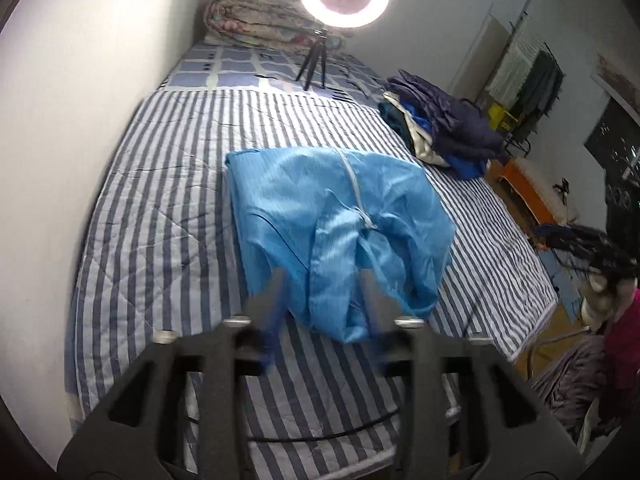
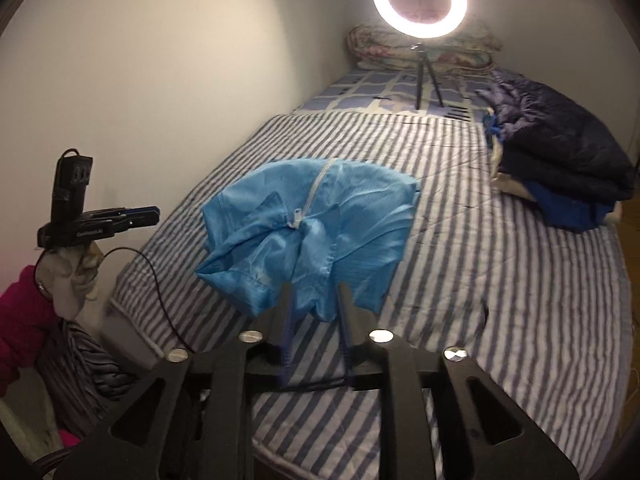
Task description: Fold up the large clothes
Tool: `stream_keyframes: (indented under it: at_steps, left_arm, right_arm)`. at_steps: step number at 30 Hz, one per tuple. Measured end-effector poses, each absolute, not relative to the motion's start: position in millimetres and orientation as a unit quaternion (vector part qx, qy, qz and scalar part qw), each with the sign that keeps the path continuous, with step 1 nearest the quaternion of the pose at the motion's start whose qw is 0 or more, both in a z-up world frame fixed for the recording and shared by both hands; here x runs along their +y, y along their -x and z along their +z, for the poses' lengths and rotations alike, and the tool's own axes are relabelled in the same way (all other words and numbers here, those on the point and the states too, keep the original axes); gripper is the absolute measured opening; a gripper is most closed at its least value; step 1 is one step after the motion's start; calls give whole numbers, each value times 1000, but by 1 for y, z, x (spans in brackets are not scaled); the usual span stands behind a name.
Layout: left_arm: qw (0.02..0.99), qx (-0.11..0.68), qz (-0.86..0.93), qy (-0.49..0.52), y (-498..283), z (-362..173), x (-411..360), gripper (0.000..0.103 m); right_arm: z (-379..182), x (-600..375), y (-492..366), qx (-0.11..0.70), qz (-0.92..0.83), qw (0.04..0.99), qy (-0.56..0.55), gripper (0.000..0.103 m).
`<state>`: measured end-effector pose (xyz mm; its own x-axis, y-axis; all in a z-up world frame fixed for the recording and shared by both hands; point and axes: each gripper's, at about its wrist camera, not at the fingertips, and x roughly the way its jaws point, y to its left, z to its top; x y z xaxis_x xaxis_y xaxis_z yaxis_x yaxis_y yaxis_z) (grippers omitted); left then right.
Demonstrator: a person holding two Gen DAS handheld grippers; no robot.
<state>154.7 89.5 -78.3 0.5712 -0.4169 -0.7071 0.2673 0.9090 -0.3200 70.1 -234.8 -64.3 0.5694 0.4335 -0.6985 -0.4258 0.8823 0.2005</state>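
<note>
A light blue zip-up garment (image 1: 336, 232) lies loosely bunched on the striped bed cover (image 1: 160, 208); its white zipper runs down the middle. It also shows in the right wrist view (image 2: 308, 232). My left gripper (image 1: 324, 280) is open, its fingers blurred, just short of the garment's near edge. My right gripper (image 2: 316, 292) is open, its fingertips at the garment's near hem, holding nothing. The left gripper (image 2: 154, 212) also shows in the right wrist view, held by a gloved hand off the bed's left side.
A pile of folded dark blue clothes (image 2: 560, 168) sits at the bed's right side. A ring light on a tripod (image 2: 420, 4) stands at the far end before a rolled floral quilt (image 1: 260, 16). A wall (image 2: 160, 80) runs along the left.
</note>
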Motion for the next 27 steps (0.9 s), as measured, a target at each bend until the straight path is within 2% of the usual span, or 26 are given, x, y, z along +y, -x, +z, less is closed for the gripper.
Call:
stream_keyframes:
  at_steps: [2,12,14,16,17,19,23,25,27]
  left_arm:
    - [879,426,-183,112,-164,-82,95,56]
    - [820,484,-150,268,-234,-139,126,56]
    - [813,485,-151,284,-243,-147,128,49]
    - [806,493,-161,285,-250,-153,124,28]
    - [804,498,-168,279,-253,-157,120,25]
    - [805,504,-172,262,-255,-161,113,9]
    - [814,512,-163,218,-253,-165,97,5]
    - [818,512,-160,206,-252,-165,95,4]
    - [821,512,-156,200,-251,-164,96,3]
  right_arm:
    - [-65,-239,-75,393,227,891,-16,39]
    - [-128,-237,-141,454,204,865,-66,39]
    - [-142,-242,-158,468,200,856,-97,39]
    - [-153,-244,-170,478,196,848,-116,39]
    - [-159,-245,-176,483,193,846,-119,39]
    - [-166,-244,-185,491,189,842,-120,39]
    - [-177,-241,-194,502,191,834,-126,39]
    - [-181,-236,-196,506,198,831,-118,34]
    - [-183,-231,-196,509,206,828,-111,11]
